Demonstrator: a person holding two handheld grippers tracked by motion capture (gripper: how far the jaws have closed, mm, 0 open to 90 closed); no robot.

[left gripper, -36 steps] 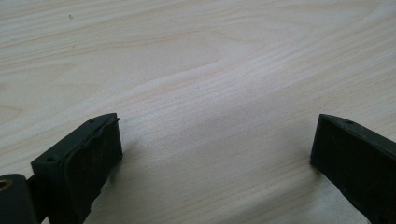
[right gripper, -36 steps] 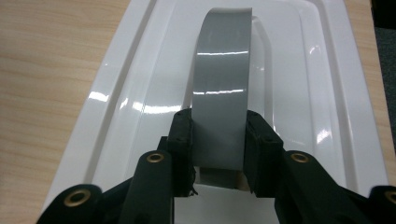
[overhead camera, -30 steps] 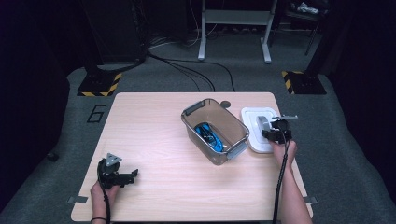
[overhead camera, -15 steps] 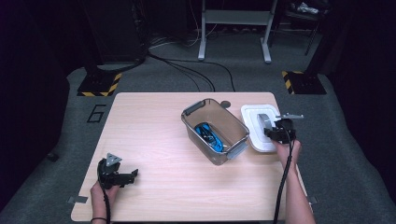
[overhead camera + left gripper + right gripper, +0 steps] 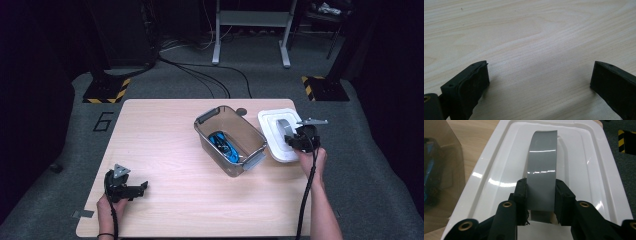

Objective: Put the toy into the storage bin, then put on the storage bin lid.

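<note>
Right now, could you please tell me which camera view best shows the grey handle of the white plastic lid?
The right gripper view: the grey handle arches up close, clamped between the right gripper jaws. In the high view the handle is a small grey strip on the white plastic lid. The left gripper view faces bare wooden table.

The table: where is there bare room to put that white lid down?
The table is bare across its left half, between the left gripper and the clear bin, and along the near edge. It is crowded at the right, where the right gripper grips the white lid by its grey handle.
</note>
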